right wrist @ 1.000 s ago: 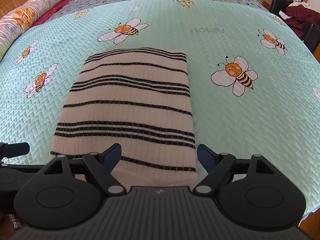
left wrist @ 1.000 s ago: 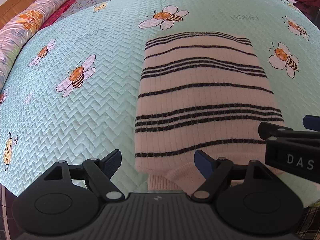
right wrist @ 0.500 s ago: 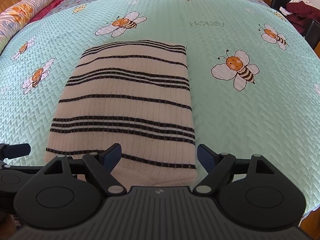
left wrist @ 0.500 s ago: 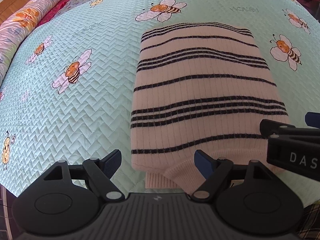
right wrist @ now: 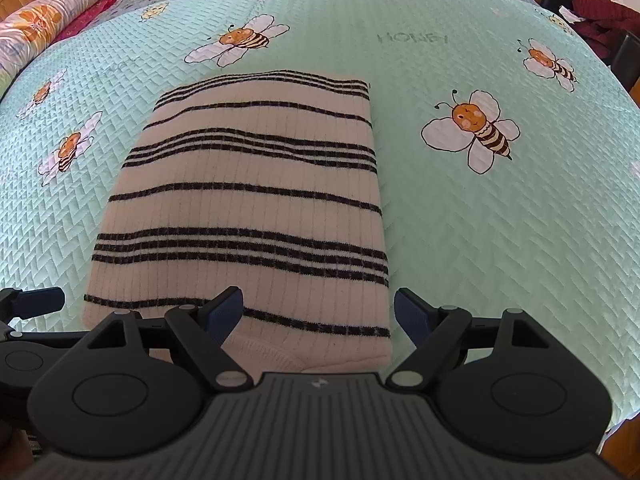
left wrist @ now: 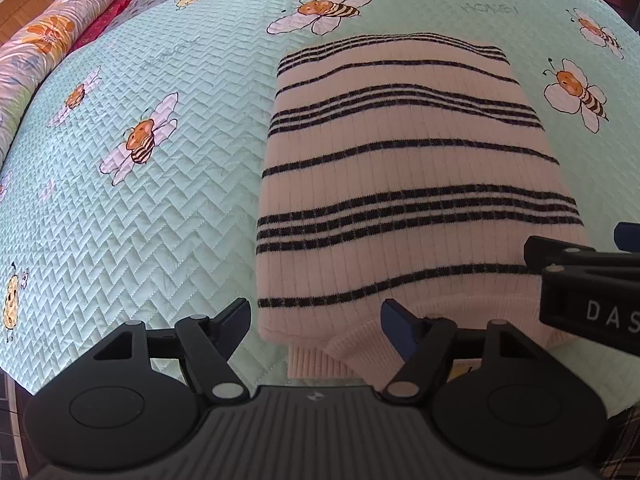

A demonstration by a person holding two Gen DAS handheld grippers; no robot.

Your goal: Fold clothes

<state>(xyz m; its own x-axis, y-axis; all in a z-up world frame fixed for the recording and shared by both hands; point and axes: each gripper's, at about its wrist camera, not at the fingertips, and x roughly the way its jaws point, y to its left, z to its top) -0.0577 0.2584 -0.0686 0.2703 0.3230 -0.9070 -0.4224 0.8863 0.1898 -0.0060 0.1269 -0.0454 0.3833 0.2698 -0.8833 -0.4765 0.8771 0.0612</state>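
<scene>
We see a folded striped sweater [left wrist: 404, 184] that lies flat on the bed cover [left wrist: 160, 208], which is mint green with bee drawings. The sweater is cream with dark stripes, and its near edge with the ribbed hem is closest to both grippers.

The left gripper [left wrist: 314, 320] is over the near left corner of the sweater. Its jaws are wide apart but closing now; the corner of the fabric is between them in the view, and the pads do not press on it. The left fingertip is over the bare cover, the right one over the hem.

The right gripper [right wrist: 318, 312] is over the near right corner of the sweater [right wrist: 248, 208]. Its jaws stand wide open and hold nothing. Its left fingertip is over the sweater, its right fingertip over the bed cover [right wrist: 500, 240] just beside the sweater's right edge.
</scene>
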